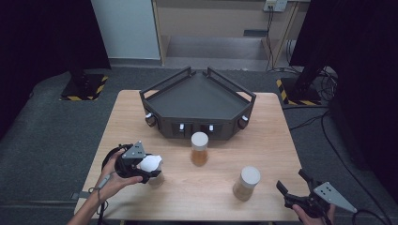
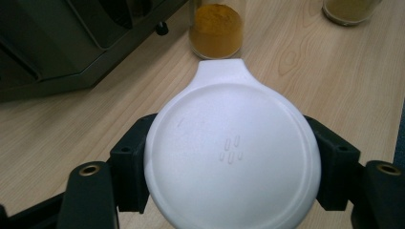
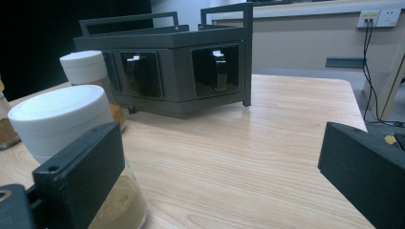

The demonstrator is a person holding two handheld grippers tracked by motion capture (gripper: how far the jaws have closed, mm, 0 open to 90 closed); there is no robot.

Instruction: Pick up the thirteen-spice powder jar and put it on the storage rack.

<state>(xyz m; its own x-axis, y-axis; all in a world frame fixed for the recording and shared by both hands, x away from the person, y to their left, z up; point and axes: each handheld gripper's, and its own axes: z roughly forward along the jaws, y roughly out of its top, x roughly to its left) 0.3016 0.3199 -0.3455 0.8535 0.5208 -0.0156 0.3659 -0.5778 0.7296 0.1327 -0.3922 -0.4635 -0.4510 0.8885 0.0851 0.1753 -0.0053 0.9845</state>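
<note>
**Left gripper clamped on a white jar lid; right gripper idle with jaws apart**

The left gripper (image 1: 149,169), held in the person's left hand (image 1: 112,173), stands near the front left corner of the wooden table (image 1: 272,140). Its two black jaws press on opposite sides of a round white lid (image 2: 232,152) with a small tab, as the left gripper view shows from above; the lid sits on a spice jar (image 1: 156,179) whose body is mostly hidden beneath the gripper.

The right gripper (image 1: 293,186) rests at the front right edge of the table, jaws spread wide and grasping nothing. Just to its left stands a jar of pale brown powder (image 1: 247,183) with a white cap, apart from the jaws.

A third jar, holding orange powder (image 1: 199,148), stands at the table's middle, just in front of the dark angular rack (image 1: 199,101). In the right gripper view, small bottles (image 3: 218,64) are seen behind the rack's front windows.
</note>
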